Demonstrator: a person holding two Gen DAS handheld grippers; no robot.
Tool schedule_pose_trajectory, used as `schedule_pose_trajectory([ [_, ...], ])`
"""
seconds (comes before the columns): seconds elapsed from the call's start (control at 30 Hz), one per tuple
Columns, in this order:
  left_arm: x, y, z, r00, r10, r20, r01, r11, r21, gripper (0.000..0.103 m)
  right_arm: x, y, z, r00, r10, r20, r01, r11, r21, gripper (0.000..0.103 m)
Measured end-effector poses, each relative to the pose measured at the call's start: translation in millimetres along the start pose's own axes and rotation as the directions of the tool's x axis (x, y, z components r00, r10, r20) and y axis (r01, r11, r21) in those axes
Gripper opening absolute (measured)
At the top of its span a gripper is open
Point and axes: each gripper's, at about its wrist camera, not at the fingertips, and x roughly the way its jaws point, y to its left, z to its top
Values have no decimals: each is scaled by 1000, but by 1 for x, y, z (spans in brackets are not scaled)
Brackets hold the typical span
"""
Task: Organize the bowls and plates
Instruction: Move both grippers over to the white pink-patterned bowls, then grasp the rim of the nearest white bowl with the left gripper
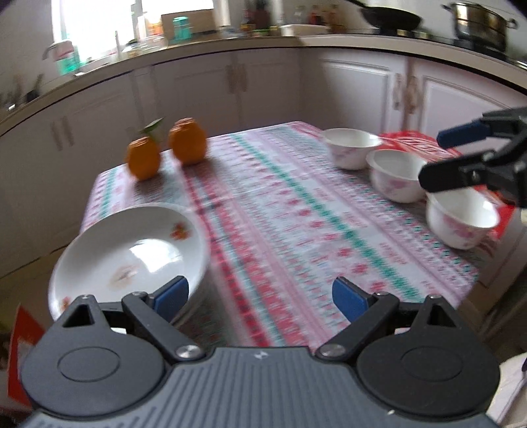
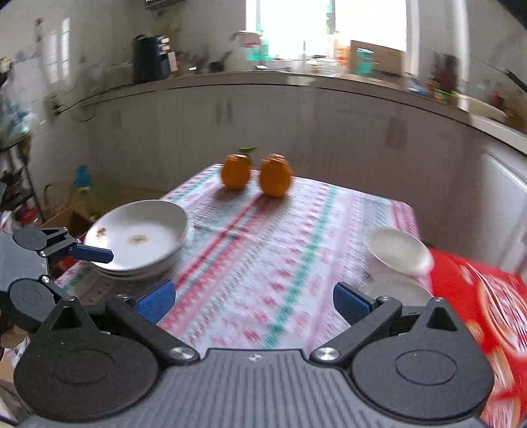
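Both the left gripper [image 1: 260, 293] and right gripper [image 2: 253, 298] were spread, empty. Stacked plates [image 2: 138, 240] sat near-left; three bowls [image 1: 395, 174] lined the right.

Daylight enters through the window [image 1: 98, 29] behind the counter; in both views it is overexposed to plain white. The rest of the room is moderately lit, with dimmer corners. Glare patches sit on the top plate [image 1: 131, 250] in my left view. The two orange ornaments [image 2: 257, 174] cast soft shadows toward me across the tablecloth [image 2: 263, 256]. Motion blur smears the tablecloth pattern, the bowls [image 1: 395, 174] and the red packaging [image 2: 487, 312]; my own fingers [image 1: 174, 293] remain sharp. Fisheye distortion curves the counter edge [image 1: 230, 49] into an arc, and both frames vignette to black at the corners.
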Motion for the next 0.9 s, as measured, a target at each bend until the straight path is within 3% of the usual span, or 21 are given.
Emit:
schedule_pose_trajectory([
  [0.2,14,-43,21,996,-92,-2,92,994,61,94,-28,-32,-42,992,-128,-17,129,991,31,103],
  [0.47,35,-102,48,981,-193,-20,193,969,156,94,-47,-68,-85,993,-113,-40,116,988,99,103],
  [0.9,83,-157,76,936,-330,-123,348,922,171,92,-22,-100,-112,994,-53,-93,64,990,122,103],
])
